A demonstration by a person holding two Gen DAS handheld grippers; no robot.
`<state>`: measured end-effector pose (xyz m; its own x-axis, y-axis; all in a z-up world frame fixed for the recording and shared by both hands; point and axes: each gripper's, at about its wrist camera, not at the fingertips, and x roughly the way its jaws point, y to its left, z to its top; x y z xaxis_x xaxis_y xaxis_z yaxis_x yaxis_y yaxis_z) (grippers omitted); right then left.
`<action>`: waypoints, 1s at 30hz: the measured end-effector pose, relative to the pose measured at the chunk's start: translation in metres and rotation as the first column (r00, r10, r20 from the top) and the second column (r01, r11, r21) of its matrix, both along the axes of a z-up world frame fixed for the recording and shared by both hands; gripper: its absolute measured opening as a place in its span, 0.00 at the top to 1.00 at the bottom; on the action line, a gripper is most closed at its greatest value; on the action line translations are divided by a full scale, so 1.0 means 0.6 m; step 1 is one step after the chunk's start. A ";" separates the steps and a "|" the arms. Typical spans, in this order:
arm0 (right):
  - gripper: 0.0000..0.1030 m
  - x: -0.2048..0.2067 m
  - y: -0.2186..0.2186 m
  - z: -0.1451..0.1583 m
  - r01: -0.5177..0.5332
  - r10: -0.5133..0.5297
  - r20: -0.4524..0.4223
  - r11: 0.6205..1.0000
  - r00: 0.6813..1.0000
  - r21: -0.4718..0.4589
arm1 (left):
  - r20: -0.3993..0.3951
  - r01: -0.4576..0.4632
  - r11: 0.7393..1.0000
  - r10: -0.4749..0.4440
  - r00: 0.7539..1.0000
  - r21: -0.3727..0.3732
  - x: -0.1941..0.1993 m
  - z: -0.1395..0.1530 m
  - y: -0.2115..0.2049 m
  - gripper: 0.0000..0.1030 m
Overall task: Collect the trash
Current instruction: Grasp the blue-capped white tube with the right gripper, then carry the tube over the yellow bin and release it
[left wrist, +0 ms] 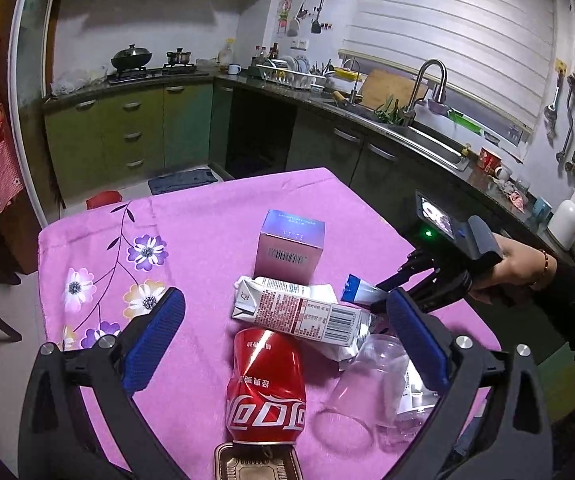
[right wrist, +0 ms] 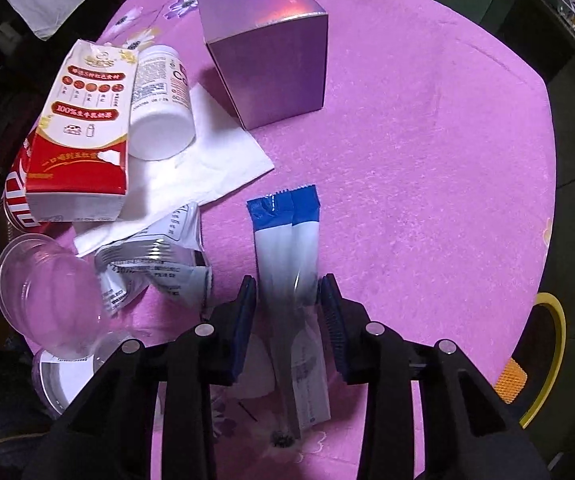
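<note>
Nearest in the left wrist view, the left gripper (left wrist: pixel 283 336) hangs over the trash pile with its jaws spread wide and nothing between the blue pads (left wrist: pixel 155 340). Just below it lies a gold foil tray (left wrist: pixel 255 466) at the near edge, touching the bottom of a crushed red cola can (left wrist: pixel 267 388). To the can's right a clear plastic cup (left wrist: pixel 361 392) lies on its side over a crumpled silver wrapper (right wrist: pixel 159 276). Across the can's far end rests a flattened milk carton (left wrist: pixel 303 314), and beyond that stands a purple cardboard box (left wrist: pixel 289 246), upright on the pink flowered cloth (left wrist: pixel 207 220) covering the surface.

In the right wrist view the right gripper (right wrist: pixel 287 300) points steeply down at a pair of blue-and-white sachets (right wrist: pixel 287 240) lying flat on the cloth, right of the pile. Its jaws are partly open and straddle the sachets' near half, one pad on each side; whether the pads already press on the packet cannot be told. Left of the sachets, a white paper napkin (right wrist: pixel 215 160) spreads under a white pill bottle (right wrist: pixel 163 112) lying on its side against the carton.

From the left wrist view, a person's hand (left wrist: pixel 519 272) grips the right gripper's handle at the right edge of the surface. Farther back run the green kitchen cabinets (left wrist: pixel 127 132), the sink (left wrist: pixel 427 140) and the stove with its pots (left wrist: pixel 147 60).
</note>
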<state>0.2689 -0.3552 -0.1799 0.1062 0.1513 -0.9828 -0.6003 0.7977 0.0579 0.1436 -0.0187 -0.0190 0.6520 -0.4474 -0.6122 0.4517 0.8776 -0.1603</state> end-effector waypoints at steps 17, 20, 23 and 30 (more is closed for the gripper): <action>0.83 -0.012 -0.054 0.044 0.093 -0.102 0.116 0.992 0.988 0.082 | 0.001 0.078 0.996 -0.078 0.997 0.042 -0.024 0.005 -0.041 0.06; 0.83 -0.019 -0.111 0.077 0.170 -0.185 0.149 0.979 0.971 0.109 | 0.002 0.098 0.994 -0.098 0.995 0.054 -0.031 0.005 -0.051 0.06; 0.83 -0.017 -0.207 0.105 0.284 -0.302 0.178 0.951 0.936 0.123 | -0.006 0.131 0.990 -0.131 0.991 0.055 -0.040 0.003 -0.063 0.06; 0.82 -0.002 -0.421 0.064 0.539 -0.534 0.163 0.842 0.830 0.013 | -0.071 0.256 0.965 -0.252 0.965 0.057 -0.065 -0.009 -0.118 0.06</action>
